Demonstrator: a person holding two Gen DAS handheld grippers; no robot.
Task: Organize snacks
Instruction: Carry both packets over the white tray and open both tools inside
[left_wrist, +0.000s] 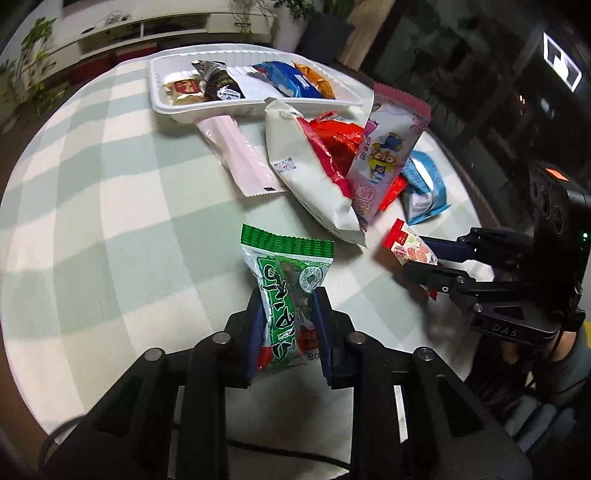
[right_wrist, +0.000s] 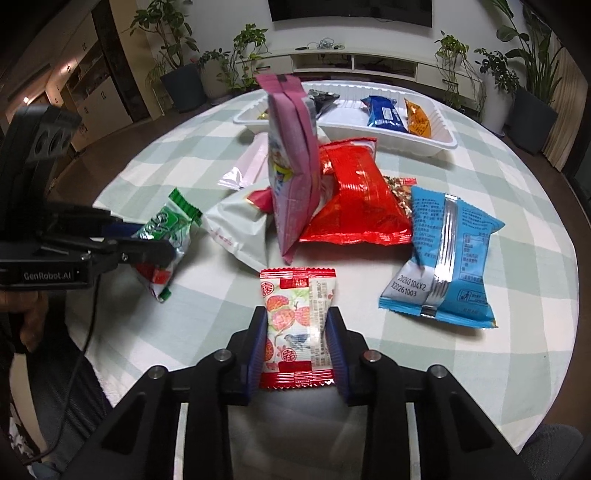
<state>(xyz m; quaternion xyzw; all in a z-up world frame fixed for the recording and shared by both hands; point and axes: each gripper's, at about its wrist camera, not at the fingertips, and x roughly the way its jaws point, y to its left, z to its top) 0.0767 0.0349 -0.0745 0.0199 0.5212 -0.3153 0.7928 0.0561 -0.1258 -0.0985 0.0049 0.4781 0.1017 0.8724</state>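
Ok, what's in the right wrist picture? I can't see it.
The right gripper has its jaws shut on a small red-and-white snack packet on a checked tablecloth. Behind it lie more snack bags, with a white tray further back. At the left, the left gripper holds a green packet.

Probably a home living room: wall television (right_wrist: 351, 11), houseplants (right_wrist: 251, 48).

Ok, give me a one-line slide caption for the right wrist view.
Right gripper closed on a red-and-white snack packet over the checked tablecloth, white tray behind.
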